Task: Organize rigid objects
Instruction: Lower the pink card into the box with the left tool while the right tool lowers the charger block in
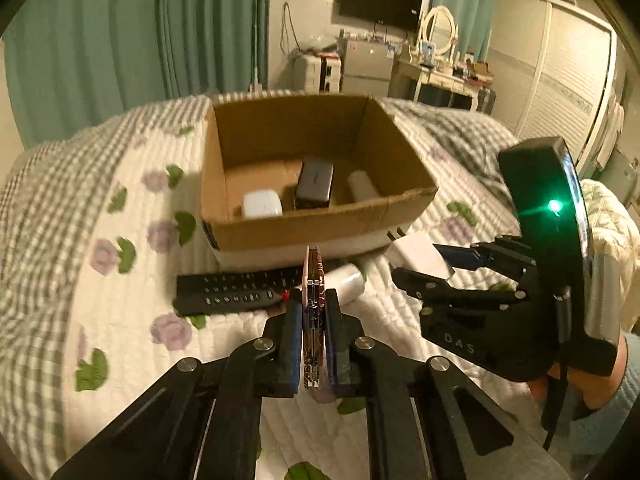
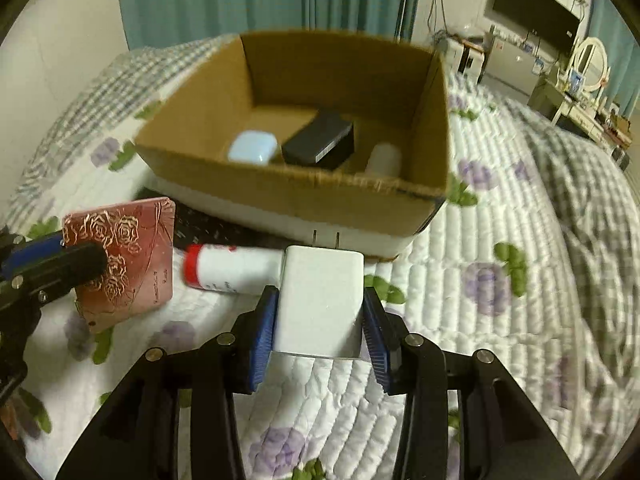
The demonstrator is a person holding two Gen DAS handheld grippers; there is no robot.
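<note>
Jaws of the left gripper (image 1: 313, 308) pinch a pink card (image 2: 124, 256); the right gripper (image 2: 320, 312) clamps a white charger (image 2: 320, 300).

A bed (image 1: 60, 240) under a white quilt with purple flowers and a grey check blanket; teal curtains (image 1: 120, 32) behind it; a black television (image 1: 380, 0) on the pale wall; a white dressing table (image 1: 436, 76) with an oval mirror (image 1: 440, 30); a white louvred wardrobe (image 1: 560, 72) at right; warm, dim light.

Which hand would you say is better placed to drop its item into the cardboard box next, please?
Probably the right gripper: its white charger sits just before the cardboard box wall. The left gripper, clamping the pink compact, sits farther back, behind the remote.
</note>
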